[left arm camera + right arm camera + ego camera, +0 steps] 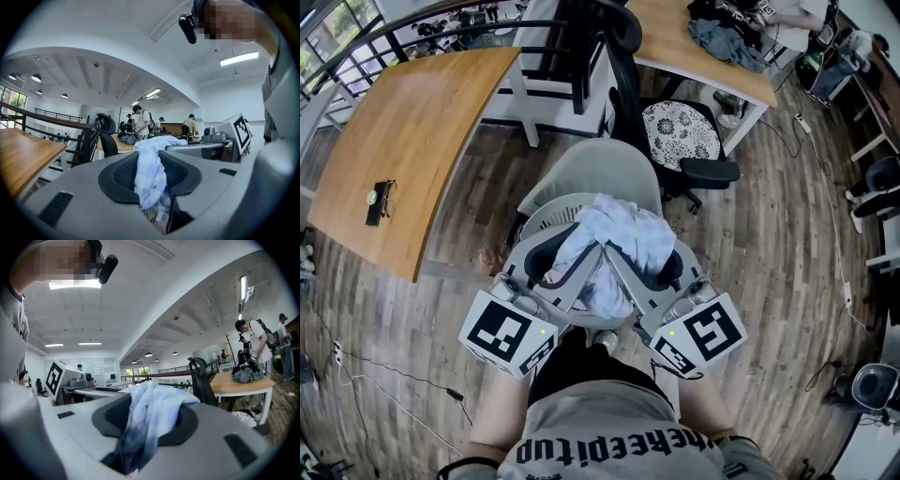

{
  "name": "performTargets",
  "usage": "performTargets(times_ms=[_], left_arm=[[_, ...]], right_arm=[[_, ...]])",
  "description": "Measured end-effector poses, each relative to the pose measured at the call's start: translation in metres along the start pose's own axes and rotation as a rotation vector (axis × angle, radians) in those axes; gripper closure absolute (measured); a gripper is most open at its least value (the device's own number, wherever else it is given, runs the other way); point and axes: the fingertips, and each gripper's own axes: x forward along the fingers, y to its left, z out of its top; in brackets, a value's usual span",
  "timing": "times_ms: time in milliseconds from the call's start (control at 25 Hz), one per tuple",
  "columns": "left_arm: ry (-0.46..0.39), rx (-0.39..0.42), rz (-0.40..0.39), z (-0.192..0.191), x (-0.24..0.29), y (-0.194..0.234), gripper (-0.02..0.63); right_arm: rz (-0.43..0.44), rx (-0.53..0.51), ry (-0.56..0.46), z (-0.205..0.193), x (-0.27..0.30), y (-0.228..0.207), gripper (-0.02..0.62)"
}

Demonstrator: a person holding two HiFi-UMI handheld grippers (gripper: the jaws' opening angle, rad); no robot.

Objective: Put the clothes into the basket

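Cloth (623, 230), pale blue and white, is bunched between both grippers just over the grey basket (542, 214). Left gripper (574, 251) and right gripper (630, 251) each pinch a fold of it, jaws closed on the fabric and parted only by its thickness. The step likely goes best if both lower together, centred on the basket, and release only once the bulk is below the rim, so no tail drapes outside. Cloth and grippers cover most of the basket. Its inside and the cloth's lower end are hidden, and neither gripper view shows the basket.
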Motion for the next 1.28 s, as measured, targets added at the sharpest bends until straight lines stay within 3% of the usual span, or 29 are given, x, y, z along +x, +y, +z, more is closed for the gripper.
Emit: performTargets(times_ms=[560, 1280], left_arm=[[0.022, -0.050, 0.031, -0.012, 0.004, 0.055, 0.472], [0.114, -0.151, 0.041, -0.065, 0.012, 0.109, 0.472]], right_arm=[[0.031, 0.019, 0.054, -0.014, 0.055, -0.004, 0.443], [0.045, 0.083, 0.185, -0.067, 0.109, -0.013, 0.443]])
